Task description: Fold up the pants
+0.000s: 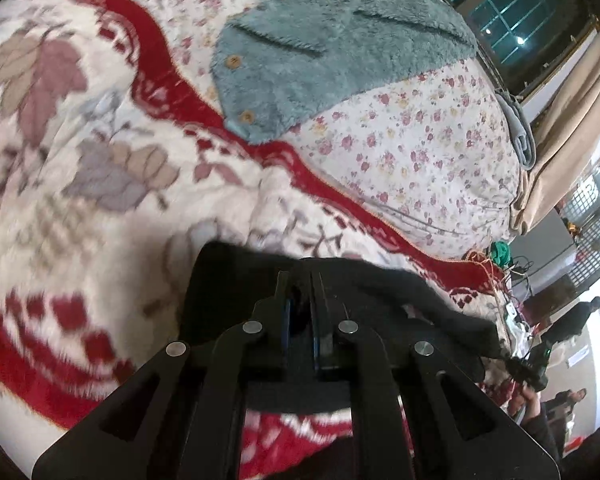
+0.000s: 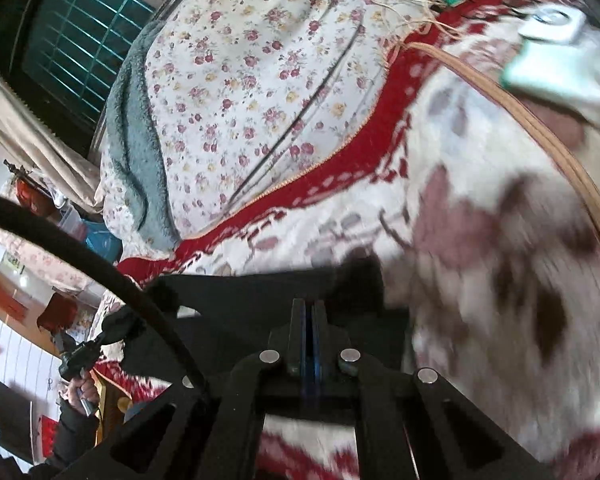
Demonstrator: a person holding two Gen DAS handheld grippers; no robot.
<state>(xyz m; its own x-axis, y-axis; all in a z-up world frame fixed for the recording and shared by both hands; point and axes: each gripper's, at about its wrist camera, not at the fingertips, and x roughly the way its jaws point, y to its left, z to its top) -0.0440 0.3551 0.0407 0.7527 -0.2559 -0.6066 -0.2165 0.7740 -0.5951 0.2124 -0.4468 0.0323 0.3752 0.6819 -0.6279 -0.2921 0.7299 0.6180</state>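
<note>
The black pants [image 1: 380,292] hang as a stretched strip of cloth between my two grippers, above the bed. My left gripper [image 1: 300,280] is shut on one end of the cloth, which bunches around its fingertips. In the right wrist view the pants [image 2: 236,300] spread out to the left of my right gripper [image 2: 309,306], which is shut on the other end. The rest of the pants drops below both views and is hidden.
A red and white flowered blanket [image 1: 100,160] covers the near bed, with a small-flowered sheet [image 1: 420,140] beyond. A teal fleece jacket [image 1: 320,60] lies on the sheet. A black cable [image 2: 100,264] arcs across the right view. A window and a curtain [image 1: 560,112] stand behind.
</note>
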